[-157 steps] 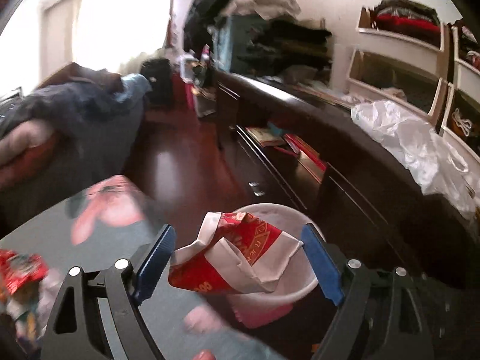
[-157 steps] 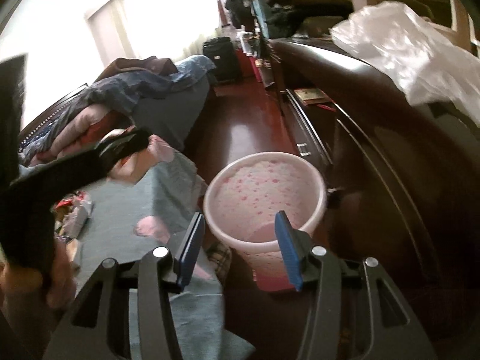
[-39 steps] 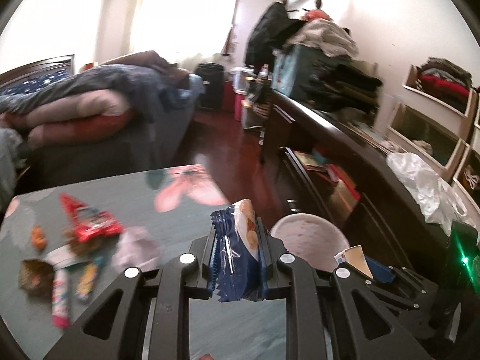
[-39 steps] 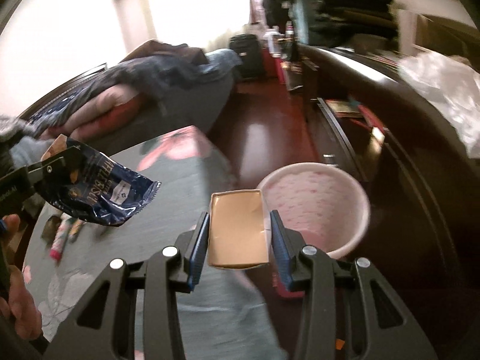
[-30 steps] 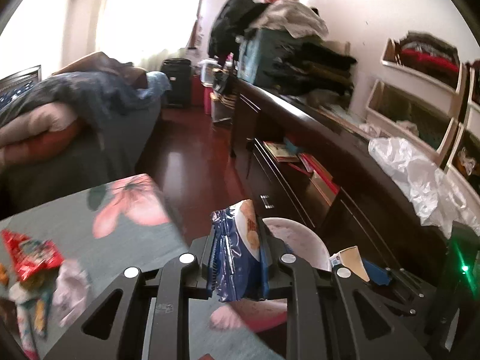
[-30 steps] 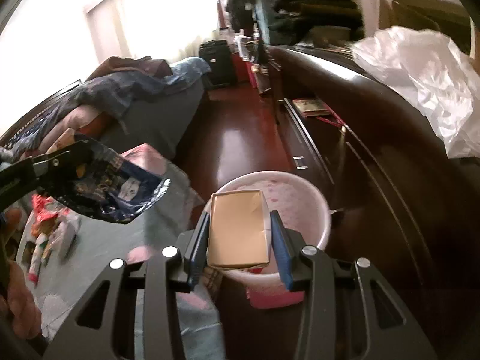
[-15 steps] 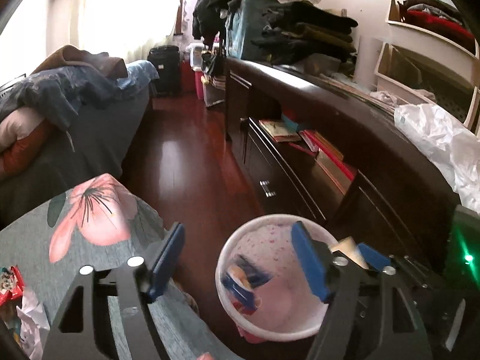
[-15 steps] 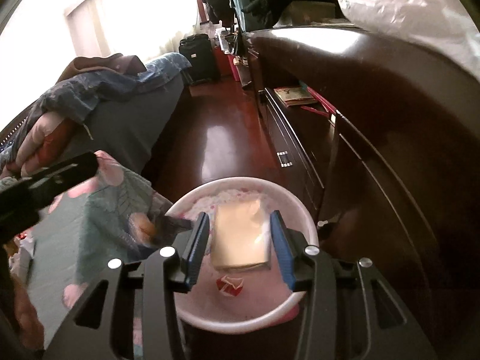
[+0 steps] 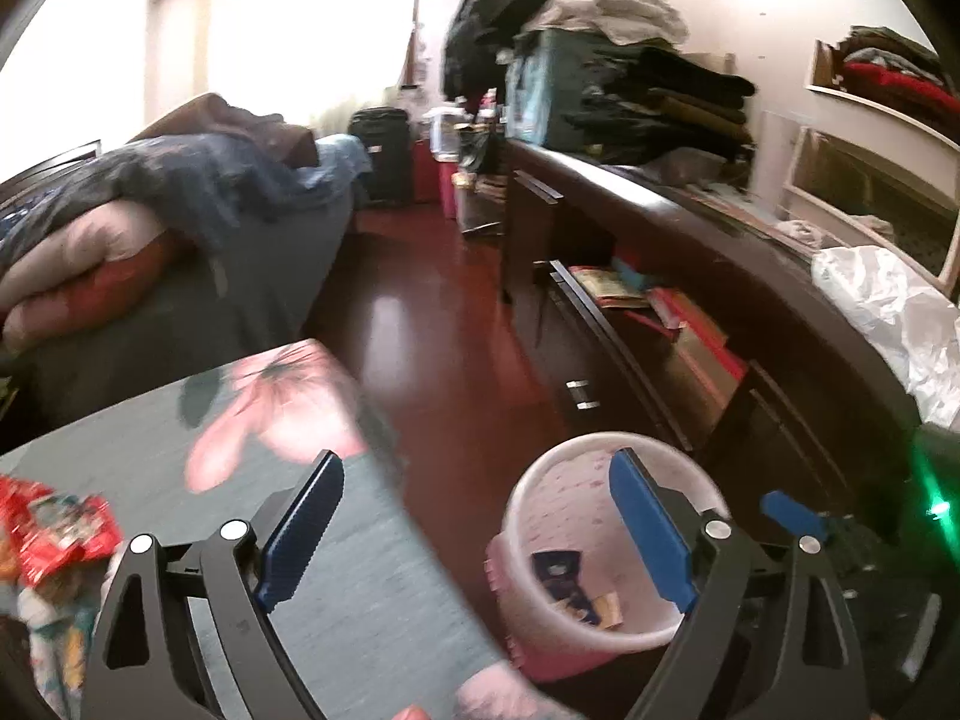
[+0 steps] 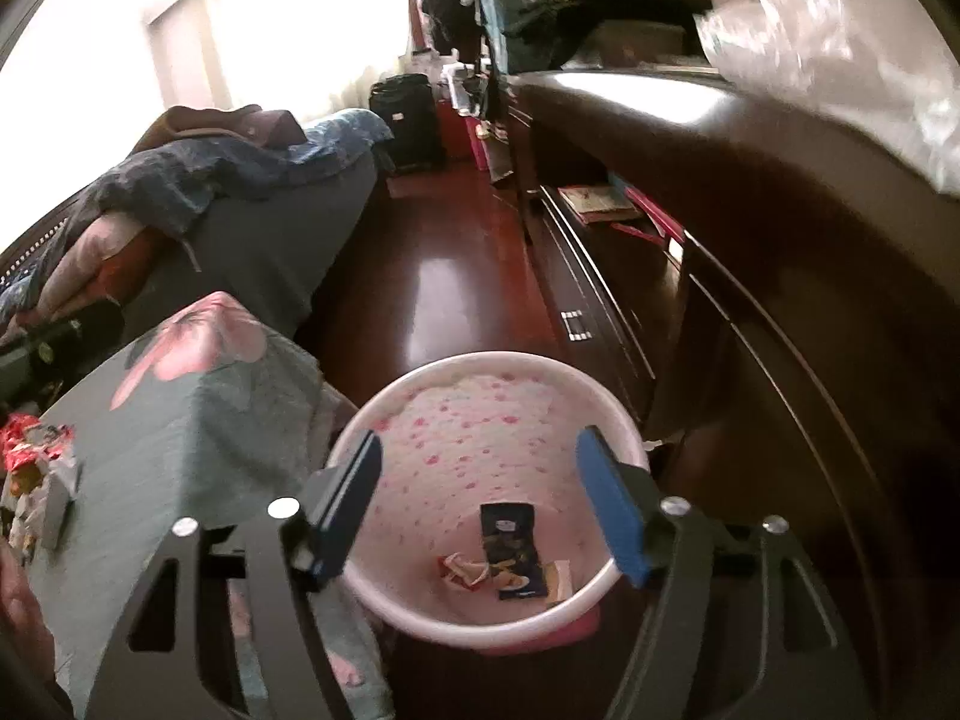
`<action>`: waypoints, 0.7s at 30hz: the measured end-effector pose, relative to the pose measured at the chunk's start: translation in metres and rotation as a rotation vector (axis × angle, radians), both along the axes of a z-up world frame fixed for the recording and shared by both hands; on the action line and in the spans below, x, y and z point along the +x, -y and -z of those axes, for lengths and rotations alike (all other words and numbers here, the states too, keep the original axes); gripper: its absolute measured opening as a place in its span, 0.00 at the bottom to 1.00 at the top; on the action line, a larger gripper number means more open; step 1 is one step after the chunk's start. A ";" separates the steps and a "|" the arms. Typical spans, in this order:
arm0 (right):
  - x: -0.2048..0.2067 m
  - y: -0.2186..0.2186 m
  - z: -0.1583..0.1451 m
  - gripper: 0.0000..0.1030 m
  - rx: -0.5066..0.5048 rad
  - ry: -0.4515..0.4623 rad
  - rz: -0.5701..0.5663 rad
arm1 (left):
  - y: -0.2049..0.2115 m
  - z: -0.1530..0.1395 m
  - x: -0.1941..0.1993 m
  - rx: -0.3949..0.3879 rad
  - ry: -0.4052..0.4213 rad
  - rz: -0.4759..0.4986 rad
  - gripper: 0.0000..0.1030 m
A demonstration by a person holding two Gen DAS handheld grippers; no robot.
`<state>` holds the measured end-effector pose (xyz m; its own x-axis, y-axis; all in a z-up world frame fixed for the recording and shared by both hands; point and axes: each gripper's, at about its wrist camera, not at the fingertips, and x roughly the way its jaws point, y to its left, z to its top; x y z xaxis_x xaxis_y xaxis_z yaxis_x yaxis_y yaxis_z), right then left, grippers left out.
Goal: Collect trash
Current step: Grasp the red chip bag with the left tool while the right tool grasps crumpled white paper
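Note:
A pink-and-white waste bin point(image 10: 414, 402) stands on the floor beside the table; it also shows in the left wrist view point(image 9: 540, 468). Inside lie a blue snack wrapper point(image 10: 510, 546), a red-white wrapper point(image 10: 459, 570) and a tan carton point(image 10: 561, 579). My right gripper point(image 10: 483, 510) is open and empty directly above the bin. My left gripper point(image 9: 474, 531) is open and empty over the table's edge, left of the bin. More red wrappers point(image 9: 54, 531) lie on the table at the far left, also in the right wrist view point(image 10: 27, 450).
The table has a grey-green flowered cloth point(image 9: 180, 456). A long dark dresser point(image 9: 750, 312) with a white plastic bag point(image 9: 888, 306) runs along the right. A bed with piled bedding point(image 9: 168, 222) stands at the left. Red wood floor point(image 9: 432, 330) lies between them.
My left gripper opened and dropped the blue wrapper into the bin, then swung back left. My right gripper opened and dropped the tan carton into the bin.

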<state>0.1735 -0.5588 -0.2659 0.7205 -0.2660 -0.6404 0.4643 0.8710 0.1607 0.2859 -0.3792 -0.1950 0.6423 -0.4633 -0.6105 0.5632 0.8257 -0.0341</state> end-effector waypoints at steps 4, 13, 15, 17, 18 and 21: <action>-0.002 -0.028 -0.016 0.80 -0.022 0.007 -0.054 | -0.037 0.000 0.001 0.024 -0.019 -0.089 0.90; 0.005 -0.115 -0.049 0.86 -0.058 0.038 -0.239 | -0.151 -0.012 0.020 0.045 0.000 -0.398 0.95; 0.011 -0.135 -0.054 0.86 -0.073 0.037 -0.284 | -0.172 -0.015 0.031 0.053 0.002 -0.453 0.95; 0.019 -0.155 -0.057 0.86 -0.086 0.032 -0.324 | -0.192 -0.015 0.048 0.050 -0.005 -0.497 0.95; 0.022 -0.162 -0.058 0.86 -0.092 0.031 -0.338 | -0.200 -0.015 0.054 0.046 -0.013 -0.507 0.95; 0.035 -0.185 -0.061 0.86 -0.114 0.026 -0.379 | -0.218 -0.007 0.079 0.025 -0.061 -0.518 0.95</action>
<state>0.2084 -0.3743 -0.2046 0.7969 -0.0461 -0.6023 0.1032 0.9928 0.0605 0.3650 -0.1608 -0.1877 0.7464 -0.0788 -0.6608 0.0777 0.9965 -0.0310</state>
